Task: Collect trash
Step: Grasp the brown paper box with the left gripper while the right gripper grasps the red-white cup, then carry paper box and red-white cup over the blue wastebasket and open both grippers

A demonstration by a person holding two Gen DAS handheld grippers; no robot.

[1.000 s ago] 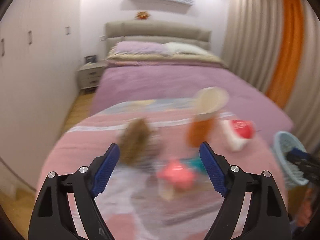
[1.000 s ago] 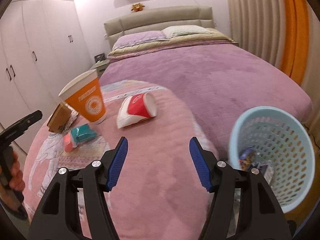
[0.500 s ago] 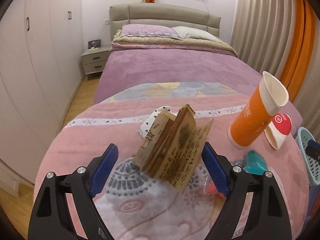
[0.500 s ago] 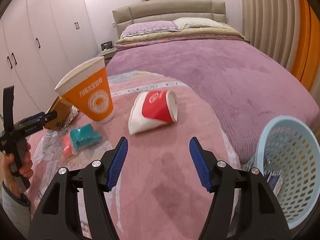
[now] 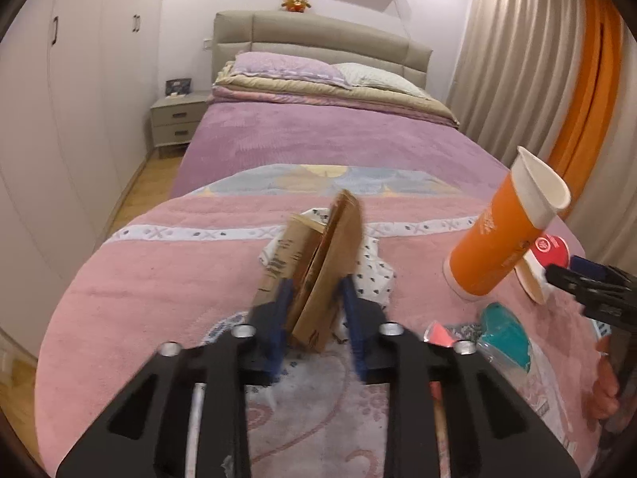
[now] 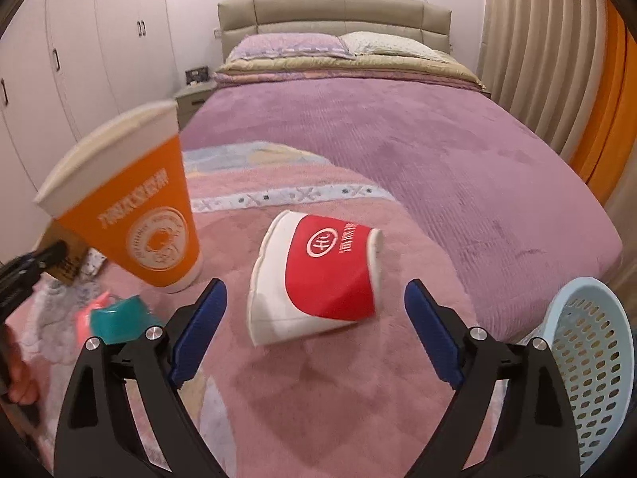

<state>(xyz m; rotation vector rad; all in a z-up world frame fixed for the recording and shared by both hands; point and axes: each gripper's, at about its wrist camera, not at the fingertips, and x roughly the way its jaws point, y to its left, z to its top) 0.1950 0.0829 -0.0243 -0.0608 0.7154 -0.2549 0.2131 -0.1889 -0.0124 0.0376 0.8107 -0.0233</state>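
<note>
The left gripper (image 5: pixel 314 310) is clamped on a brown paper bag (image 5: pixel 322 263), its blue ribbed pads pressing the flattened, creased kraft paper from both sides; the bag stands nearly upright between them, printed with dark lettering on its left face, its top edge ragged; behind and under it lies a crumpled white wrapper with small dark dots (image 5: pixel 370 267), touching the bag; both rest on a pink fleecy blanket (image 5: pixel 167 271) with a white patterned band across it.

The right gripper (image 6: pixel 314 330) is spread wide, blue pads well apart, gripping nothing; between its fingers and a little beyond them lies a red and white paper cup (image 6: pixel 318 275), tipped on its side with its squashed rim toward the left, a round white logo on the red panel; left of it stands a tall orange paper cup (image 6: pixel 131 215), tapered, white inside, a circular emblem on its wall; near its base lie a teal wrapper (image 6: pixel 115 318) and a pink wrapper (image 6: pixel 83 314), soft and blurred; at the far right, just off the blanket's edge, a pale blue plastic basket (image 6: pixel 589 362) with a perforated wall; beyond stretches a purple plush bedspread (image 6: pixel 398 135), ribbed in texture, up to a padded beige headboard (image 6: pixel 334 12).
</note>
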